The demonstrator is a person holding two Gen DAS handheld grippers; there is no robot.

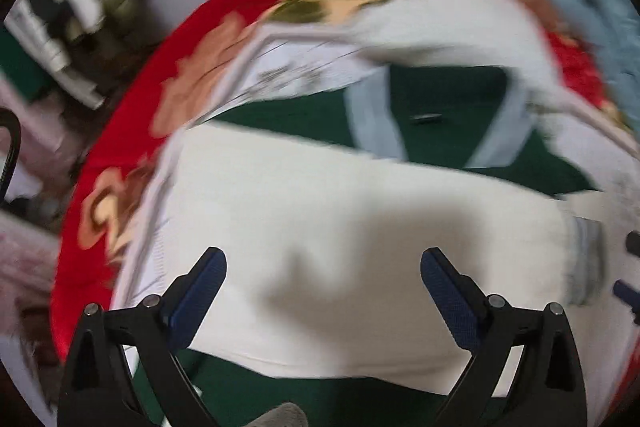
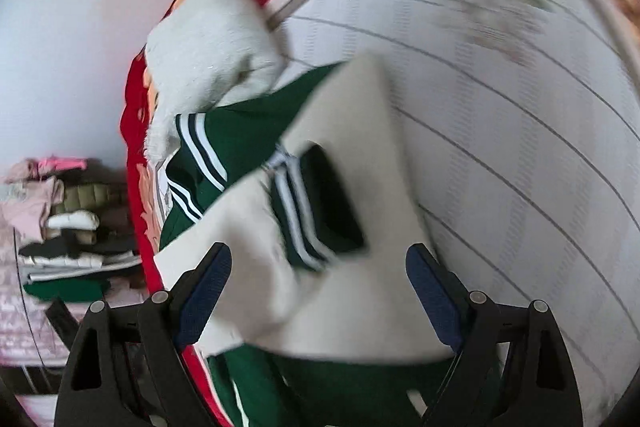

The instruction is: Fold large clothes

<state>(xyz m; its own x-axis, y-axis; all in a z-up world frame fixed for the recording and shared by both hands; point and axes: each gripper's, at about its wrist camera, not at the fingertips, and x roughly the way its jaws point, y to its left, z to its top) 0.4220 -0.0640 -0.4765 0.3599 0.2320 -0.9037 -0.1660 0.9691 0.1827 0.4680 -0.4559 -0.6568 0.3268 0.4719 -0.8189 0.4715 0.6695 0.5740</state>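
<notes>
A green and cream jacket lies on a bed. In the left wrist view its cream sleeve is folded across the green body, with the pale collar band beyond. My left gripper is open and empty, just above the cream sleeve. In the right wrist view the jacket shows green cloth with white stripes and cream panels. My right gripper is open and empty, over the cream panel. Both views are blurred.
The bed carries a white striped sheet over a red floral blanket. A white fluffy garment lies by the jacket's far end. A stack of folded clothes sits beside the bed. A pale wall stands behind.
</notes>
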